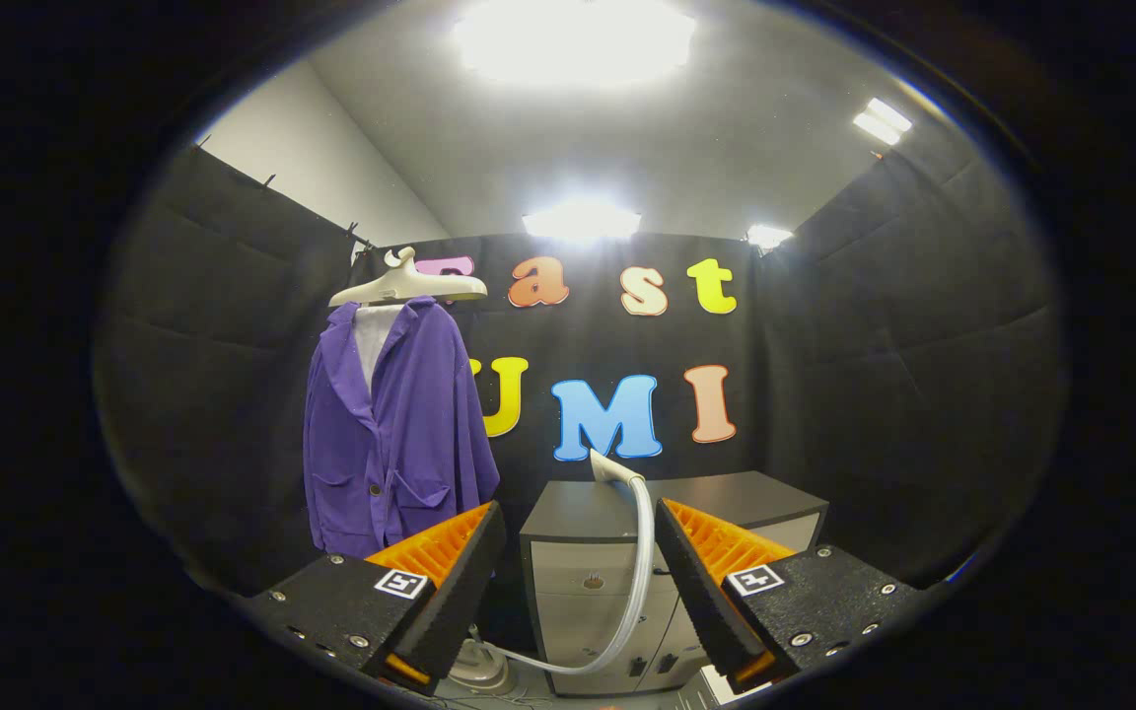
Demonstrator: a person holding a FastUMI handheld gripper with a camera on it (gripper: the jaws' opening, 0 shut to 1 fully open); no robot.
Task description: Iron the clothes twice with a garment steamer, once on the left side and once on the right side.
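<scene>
So far nothing is ironed, as I judge it: my claw (580,592) stands wide and holds nothing. Beyond its fingers the white steamer head (613,467) rests on the dark-topped grey cabinet (726,498) that serves as counter, its pale hose (639,562) curving down to the base unit (479,669) on the floor. Well left of it, the purple buttoned jacket (392,434) hangs on a cream plastic hanger (408,285). I must first grasp the steamer; both the left and right passes remain.
</scene>
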